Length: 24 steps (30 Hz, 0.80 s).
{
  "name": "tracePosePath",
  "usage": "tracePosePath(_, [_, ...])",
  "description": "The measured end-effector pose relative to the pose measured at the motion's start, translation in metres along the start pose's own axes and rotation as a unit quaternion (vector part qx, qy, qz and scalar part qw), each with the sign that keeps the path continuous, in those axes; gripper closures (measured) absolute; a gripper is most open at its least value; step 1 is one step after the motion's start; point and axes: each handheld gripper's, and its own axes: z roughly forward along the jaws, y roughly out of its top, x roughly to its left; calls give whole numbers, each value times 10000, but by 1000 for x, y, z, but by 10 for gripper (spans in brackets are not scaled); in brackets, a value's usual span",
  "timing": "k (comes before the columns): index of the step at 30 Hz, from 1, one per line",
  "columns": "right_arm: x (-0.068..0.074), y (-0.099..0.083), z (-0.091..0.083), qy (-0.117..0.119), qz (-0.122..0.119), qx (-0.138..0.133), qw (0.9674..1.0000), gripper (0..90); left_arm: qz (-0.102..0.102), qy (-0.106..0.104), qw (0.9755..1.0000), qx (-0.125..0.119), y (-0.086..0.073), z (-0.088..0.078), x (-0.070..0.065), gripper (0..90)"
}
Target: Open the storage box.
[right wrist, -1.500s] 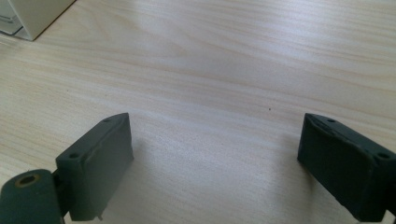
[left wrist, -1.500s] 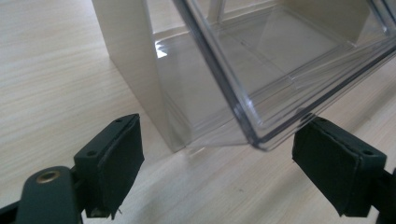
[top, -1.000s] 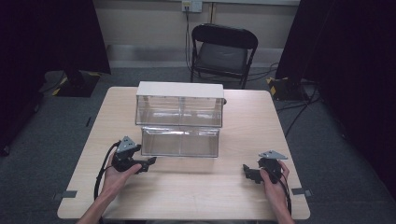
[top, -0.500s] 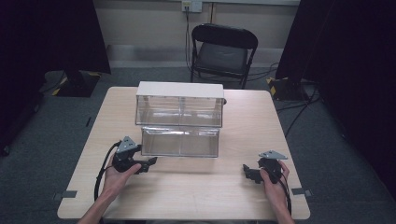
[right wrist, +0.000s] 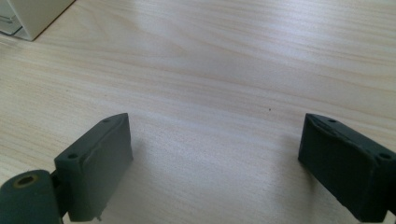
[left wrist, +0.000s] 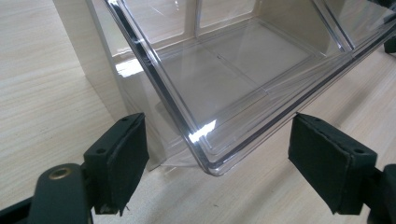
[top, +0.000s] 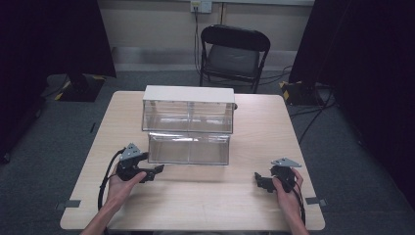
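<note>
A clear plastic drawer cabinet [top: 188,108] with a white top stands mid-table. Its lower clear drawer [top: 189,148] is pulled out toward me. My left gripper [top: 155,171] is open at the drawer's front left corner, low on the table. In the left gripper view the empty drawer's corner [left wrist: 212,161] sits between the two black pads [left wrist: 122,158], touching neither. My right gripper [top: 258,180] rests open near the table's front right, with bare wood between its pads [right wrist: 100,163].
The light wood table [top: 205,205] has open room in front of the drawer and on both sides. A black folding chair [top: 232,54] stands behind the far edge. The white cabinet corner [right wrist: 28,16] shows far off in the right gripper view.
</note>
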Motion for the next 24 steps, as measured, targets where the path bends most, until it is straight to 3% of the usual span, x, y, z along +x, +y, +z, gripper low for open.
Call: tracePosePath(24, [0,0,0,-1,-1,1,10000,91,-20,-75,9999,-117,-1,-4,2,199])
